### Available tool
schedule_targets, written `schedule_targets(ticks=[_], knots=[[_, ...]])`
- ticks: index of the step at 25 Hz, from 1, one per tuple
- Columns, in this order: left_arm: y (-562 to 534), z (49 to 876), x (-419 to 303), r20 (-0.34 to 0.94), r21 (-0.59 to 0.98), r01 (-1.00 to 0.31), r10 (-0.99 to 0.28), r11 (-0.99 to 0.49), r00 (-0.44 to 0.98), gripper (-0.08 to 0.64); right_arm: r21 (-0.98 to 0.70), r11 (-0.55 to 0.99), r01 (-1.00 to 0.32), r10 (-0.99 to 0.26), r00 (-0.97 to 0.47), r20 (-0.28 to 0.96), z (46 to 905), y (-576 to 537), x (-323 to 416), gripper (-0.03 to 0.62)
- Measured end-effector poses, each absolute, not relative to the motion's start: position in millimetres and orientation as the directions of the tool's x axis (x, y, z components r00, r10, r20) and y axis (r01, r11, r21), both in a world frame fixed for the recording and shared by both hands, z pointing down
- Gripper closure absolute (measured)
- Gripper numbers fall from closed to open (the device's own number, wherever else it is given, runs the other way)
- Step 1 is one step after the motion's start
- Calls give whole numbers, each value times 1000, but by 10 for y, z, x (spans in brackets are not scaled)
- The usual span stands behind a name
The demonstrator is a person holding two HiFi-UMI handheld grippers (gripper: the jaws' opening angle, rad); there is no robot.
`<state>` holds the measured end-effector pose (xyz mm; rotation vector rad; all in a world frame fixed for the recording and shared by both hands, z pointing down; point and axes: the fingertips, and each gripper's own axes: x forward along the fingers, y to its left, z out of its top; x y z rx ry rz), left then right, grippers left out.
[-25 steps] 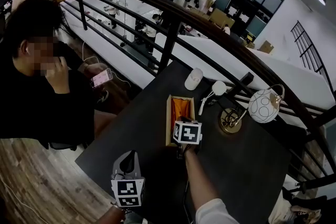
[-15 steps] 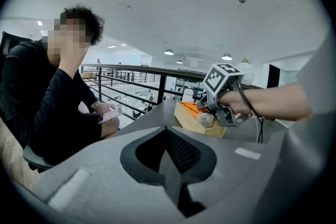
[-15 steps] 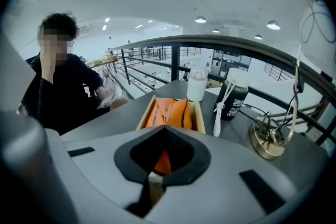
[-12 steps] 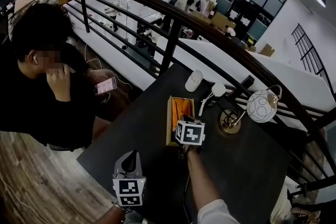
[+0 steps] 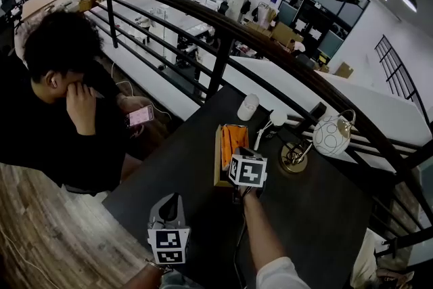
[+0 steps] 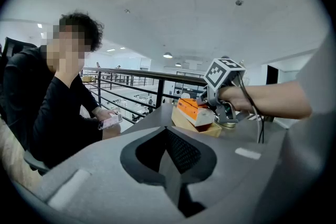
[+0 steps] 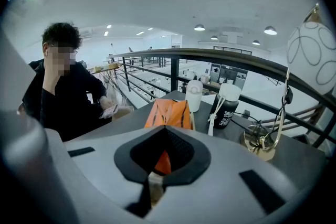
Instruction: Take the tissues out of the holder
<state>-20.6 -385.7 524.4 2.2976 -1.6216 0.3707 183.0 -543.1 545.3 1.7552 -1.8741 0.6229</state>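
Our right claw (image 7: 163,157) is clenched on the near end of the orange tissue pack (image 6: 195,110). The pack stretches away ahead of the claw, tilted, with the gripped end raised over the wooden holder (image 6: 185,126) just beneath it on the dark tabletop (image 5: 318,206). Our left claw (image 6: 168,152) is clenched on nothing, well behind and left of the right claw.

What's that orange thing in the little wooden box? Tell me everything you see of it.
A soft pack of tissues, orange wrapper on top, white along its side. It lies lengthwise in the open wooden holder on the dark table, tilted, its near end raised. The right claw is shut on that near end.
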Motion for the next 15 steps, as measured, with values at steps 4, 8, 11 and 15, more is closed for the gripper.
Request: schedule_targets(ticks=[4, 8, 11, 15], knots=[[-3775, 5199, -189, 368, 94, -944, -870, -317, 329, 552, 7, 66, -998, -785, -47, 618, 5344, -5355, 1854, 584], [-3645, 5125, -172, 357, 94, -943, -873, -320, 332, 552, 11, 73, -997, -798, -52, 601, 5201, -5213, 1836, 584], [-3552, 5057, -188, 347, 92, -943, -877, -320, 332, 552, 5, 85, -996, -801, -65, 594, 5125, -5101, 1775, 584], [-3439, 5004, -235, 338, 85, -947, -885, -311, 321, 552, 6, 107, -994, -807, -83, 584, 5055, -4945, 1685, 584]])
